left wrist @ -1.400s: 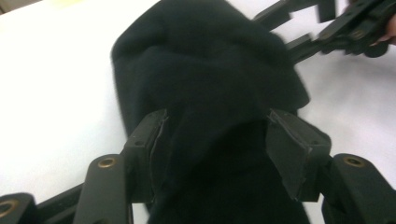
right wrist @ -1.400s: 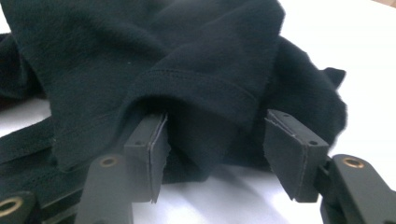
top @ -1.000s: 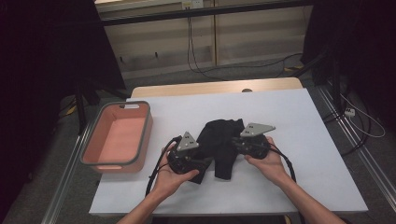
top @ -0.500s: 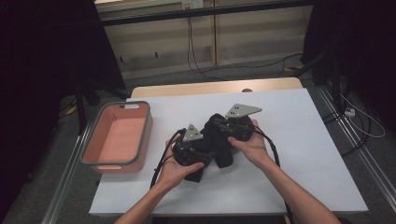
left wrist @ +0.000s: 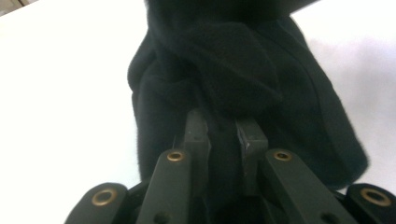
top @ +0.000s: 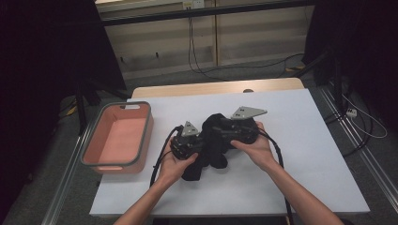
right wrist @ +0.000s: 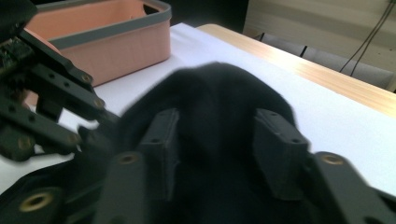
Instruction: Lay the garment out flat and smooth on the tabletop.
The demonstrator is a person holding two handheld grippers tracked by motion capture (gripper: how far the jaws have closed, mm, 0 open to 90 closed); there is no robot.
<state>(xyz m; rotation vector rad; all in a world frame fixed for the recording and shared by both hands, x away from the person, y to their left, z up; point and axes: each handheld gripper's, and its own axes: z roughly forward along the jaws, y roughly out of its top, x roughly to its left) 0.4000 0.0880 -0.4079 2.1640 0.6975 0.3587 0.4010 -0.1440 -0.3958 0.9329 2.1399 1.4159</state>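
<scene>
Black fleece cloth point(top: 212, 145): left gripper point(left wrist: 224, 135) fingers just clenched on a fold, right gripper point(right wrist: 219, 140) fingers just spread, cloth between; regrip before pulling.

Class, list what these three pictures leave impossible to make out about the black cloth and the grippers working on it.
- High view: the black cloth, its shape and folds lost under both grippers and hands.
- Left gripper view: the cloth's top, cut off by the upper edge.
- Right gripper view: whether the right gripper presses the cloth; blurred, black on black.
- High view: the pink bin, its near inside wall hidden.

The high view is dim at its edges, the white table point(top: 305, 159) evenly lit; both gripper views are soft, perhaps motion-blurred, with table glare.
</scene>
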